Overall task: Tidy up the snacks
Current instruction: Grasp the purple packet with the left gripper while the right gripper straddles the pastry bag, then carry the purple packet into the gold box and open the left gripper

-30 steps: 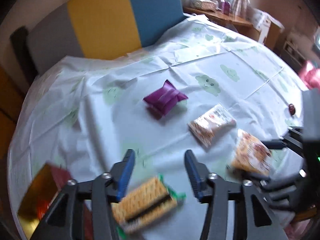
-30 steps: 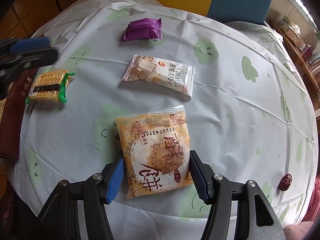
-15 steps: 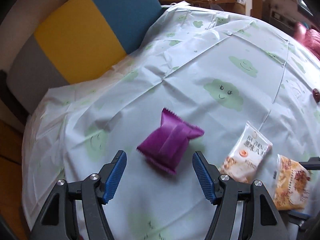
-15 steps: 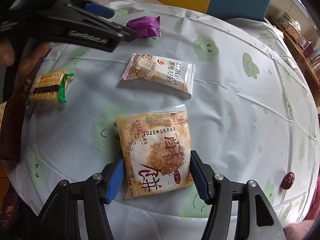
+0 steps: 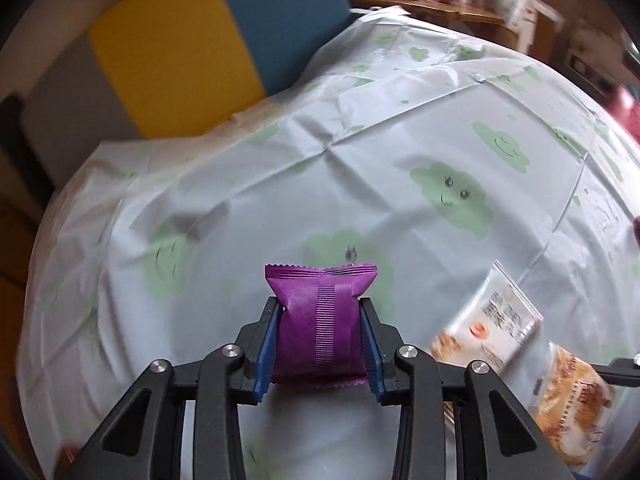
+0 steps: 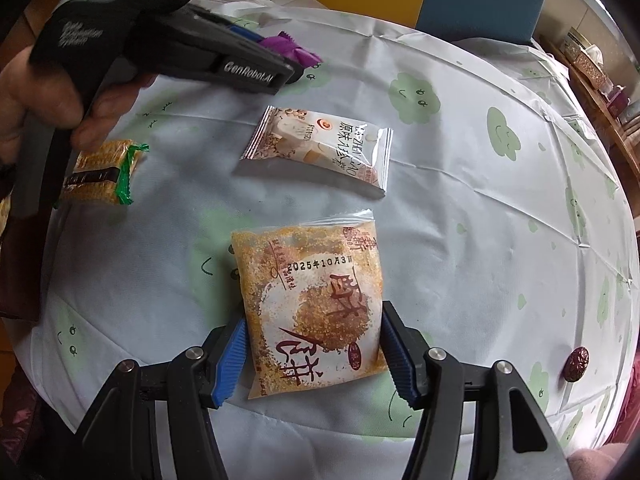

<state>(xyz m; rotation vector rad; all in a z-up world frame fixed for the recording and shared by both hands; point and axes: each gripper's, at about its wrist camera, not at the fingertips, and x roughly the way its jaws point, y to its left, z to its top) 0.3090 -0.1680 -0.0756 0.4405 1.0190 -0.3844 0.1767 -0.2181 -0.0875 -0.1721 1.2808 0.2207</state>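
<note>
Snacks: purple packet (image 5: 320,320) sits toward the counter's (image 5: 400,128) far edge, now pinched betw. the blue pads of the left hand-held gripper (image 5: 320,316), whose jaws have just been closing onto it. Right hand-held gripper (image 6: 314,350) straddles the orange biscuit bag (image 6: 308,304) nr the near edge; pads sit at both its sides, but can't tell if they press, so grip is unclear. White packet (image 6: 320,152) lies mid-counter, cracker pack (image 6: 100,172) by the left edge.

Risks: purple packet is puffy w/ slick film, so it may squirt fwd out of the pads or get crushed if squeezed harder. Orange bag is limp; it could sag or slip when lifted.

Hidden: purple packet's near end is behind the jaws; in the right view the left tool covers most of it. No bin or tray for sorting in view. Small dark red item (image 6: 576,364) at the right edge, prob. a date.
</note>
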